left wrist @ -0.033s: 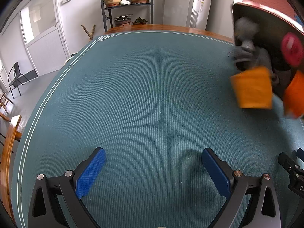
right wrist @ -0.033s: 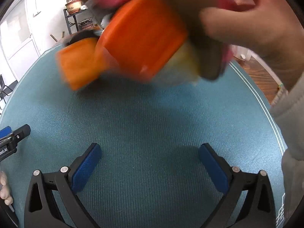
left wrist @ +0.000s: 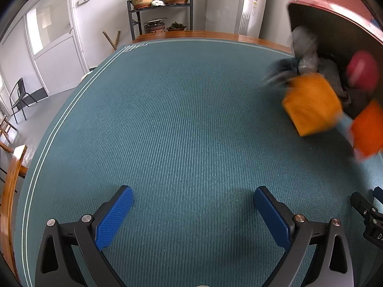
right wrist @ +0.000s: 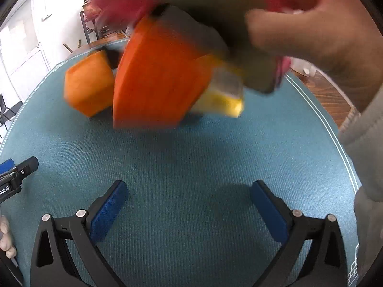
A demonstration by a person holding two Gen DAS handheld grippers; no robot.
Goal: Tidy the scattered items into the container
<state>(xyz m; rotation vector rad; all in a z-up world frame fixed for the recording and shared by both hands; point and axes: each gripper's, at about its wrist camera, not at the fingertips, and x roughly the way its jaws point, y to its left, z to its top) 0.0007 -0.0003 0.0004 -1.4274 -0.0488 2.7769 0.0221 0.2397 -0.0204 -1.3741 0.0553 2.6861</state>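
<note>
Over the green table (left wrist: 182, 119) a bare hand (right wrist: 318, 35) is tipping the container (left wrist: 335, 24) so orange blocks (left wrist: 311, 105) are spilling out, while both tongs, left (left wrist: 194, 205) and right (right wrist: 189, 201), are sitting wide open and empty, so stuff is probably bouncing off the edge.

Both cameras sit low over the teal counter (left wrist: 182, 119), each looking forward between its own blue fingers. The left wrist view faces the far plant shelf (left wrist: 160, 12), with the tipped container (left wrist: 335, 19) at its right edge. The right wrist view sits close beneath it. Both share the orange blocks (left wrist: 311, 105) and each other's gripper edge.
</note>
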